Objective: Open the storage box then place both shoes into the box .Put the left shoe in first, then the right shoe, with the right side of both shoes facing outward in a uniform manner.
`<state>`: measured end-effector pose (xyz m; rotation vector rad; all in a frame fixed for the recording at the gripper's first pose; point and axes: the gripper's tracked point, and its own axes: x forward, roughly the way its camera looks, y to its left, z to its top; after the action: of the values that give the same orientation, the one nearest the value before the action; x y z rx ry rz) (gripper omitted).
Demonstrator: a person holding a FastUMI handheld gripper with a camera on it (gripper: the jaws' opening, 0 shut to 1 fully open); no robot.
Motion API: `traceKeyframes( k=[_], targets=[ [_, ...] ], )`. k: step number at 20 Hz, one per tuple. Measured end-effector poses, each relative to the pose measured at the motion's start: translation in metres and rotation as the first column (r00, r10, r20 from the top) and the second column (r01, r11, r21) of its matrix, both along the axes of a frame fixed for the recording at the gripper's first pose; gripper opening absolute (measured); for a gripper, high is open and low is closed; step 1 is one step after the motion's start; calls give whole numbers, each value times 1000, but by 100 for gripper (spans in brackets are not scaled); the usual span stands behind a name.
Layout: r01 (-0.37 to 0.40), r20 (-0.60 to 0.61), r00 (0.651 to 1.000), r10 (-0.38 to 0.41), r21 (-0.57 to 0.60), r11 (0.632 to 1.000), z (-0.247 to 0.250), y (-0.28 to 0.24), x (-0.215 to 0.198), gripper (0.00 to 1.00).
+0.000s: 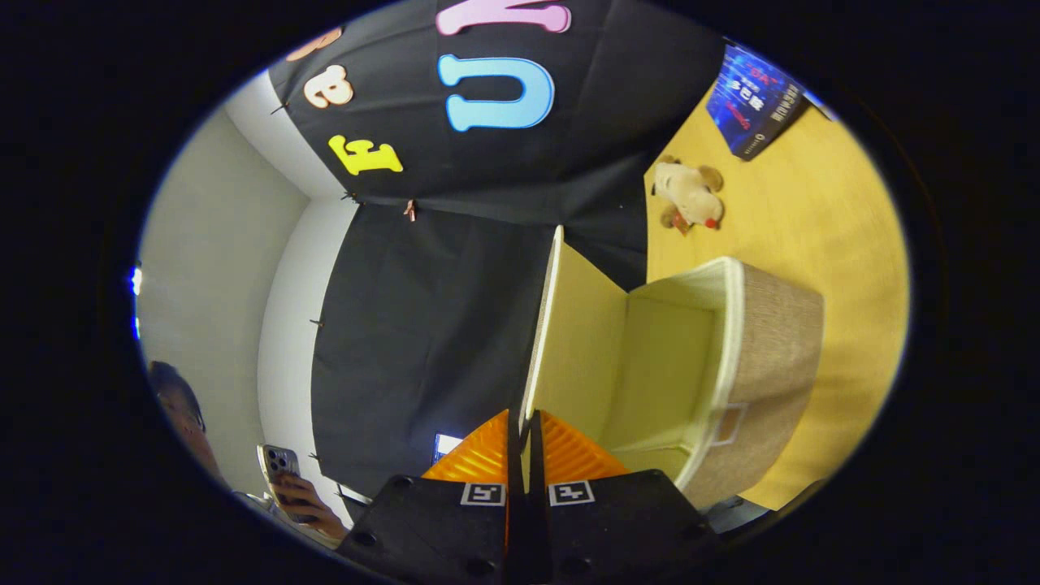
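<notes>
The storage box has beige woven sides and a pale yellow lining, and it stands on the yellow table. Its lid is swung up and away from the box mouth, and the view is rolled sideways. My gripper is shut on the lid's thin front edge, which runs straight ahead from between the fingers. The part of the box's inside that shows holds nothing.
A small plush dog lies on the table beyond the box, and a blue book sits further off. The booth's black cloth wall hangs behind the lid. A person's hand with a phone is off beside the gripper.
</notes>
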<state>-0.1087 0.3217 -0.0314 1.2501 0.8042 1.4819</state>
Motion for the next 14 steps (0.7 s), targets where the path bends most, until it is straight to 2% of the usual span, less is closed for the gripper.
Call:
traceKeyframes(
  k=[7, 14],
  targets=[
    [3, 113, 994, -2, -12, 1000, 71, 82, -23, 5],
    [-14, 137, 990, 23, -68, 998, 85, 147, -39, 5]
  ],
)
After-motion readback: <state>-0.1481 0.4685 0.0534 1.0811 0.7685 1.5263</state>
